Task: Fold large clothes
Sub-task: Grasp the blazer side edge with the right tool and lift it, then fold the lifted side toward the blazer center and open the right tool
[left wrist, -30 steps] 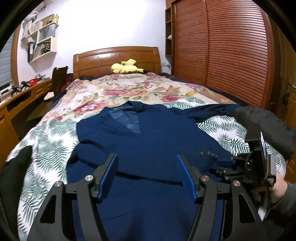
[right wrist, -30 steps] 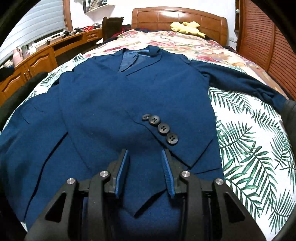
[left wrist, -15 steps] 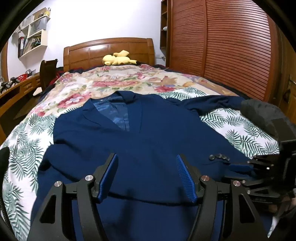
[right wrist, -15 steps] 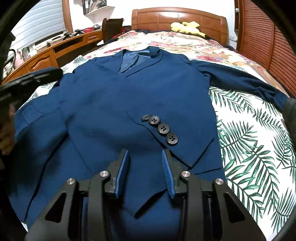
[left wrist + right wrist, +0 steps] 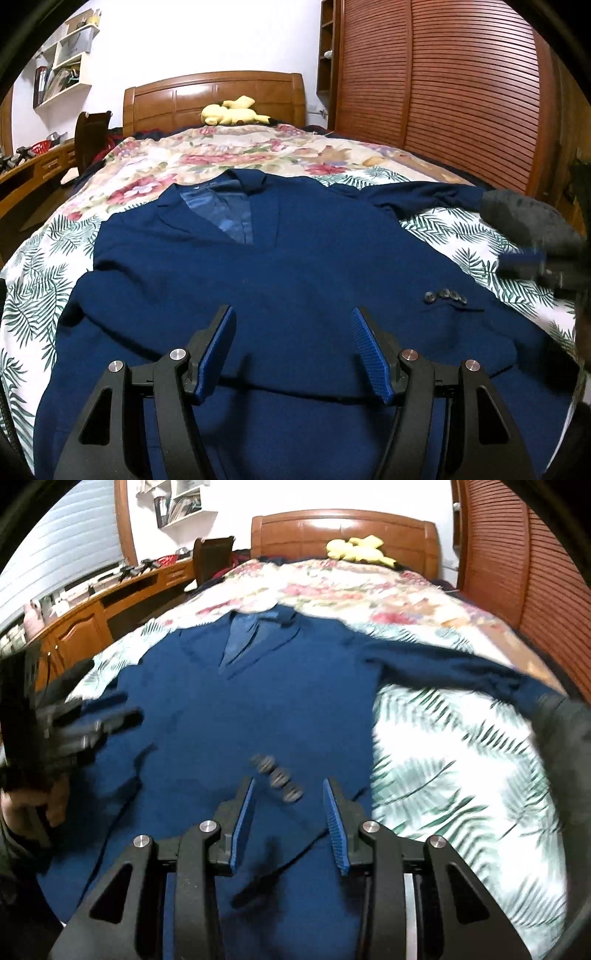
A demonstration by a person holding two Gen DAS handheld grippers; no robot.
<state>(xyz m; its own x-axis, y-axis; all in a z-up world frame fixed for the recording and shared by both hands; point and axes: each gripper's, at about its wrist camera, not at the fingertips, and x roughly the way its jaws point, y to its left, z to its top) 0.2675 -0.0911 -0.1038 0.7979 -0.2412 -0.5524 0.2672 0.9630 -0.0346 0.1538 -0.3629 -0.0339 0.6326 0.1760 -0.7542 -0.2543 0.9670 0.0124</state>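
Both grippers have shifted since half a second ago: the right gripper (image 5: 289,825) has risen and pulled back, so the cuff buttons (image 5: 277,777) that sat well ahead of its fingers now lie just between their tips at 12 o'clock, smeared by motion. Its jaws stand narrowly apart with nothing between them. Meanwhile the left gripper (image 5: 293,350) has swung toward the middle of the bed, and its jaws gape wide, also empty (the blue pads show clear fabric in the gap).

The navy jacket (image 5: 280,280) lies face up and spread flat on the leaf-print bedspread (image 5: 454,236), collar toward the headboard (image 5: 214,96) at 12 o'clock. One sleeve is already folded across the chest, its buttons showing at 3 o'clock in the left view; the other sleeve (image 5: 454,672) stretches out toward 2 o'clock in the right view, unfolded.

My reading is that the grippers are repositioning between folds, and the outstretched sleeve is the likely next thing to bring in. A yellow plush toy (image 5: 231,112) sits by the headboard, well apart from the work.
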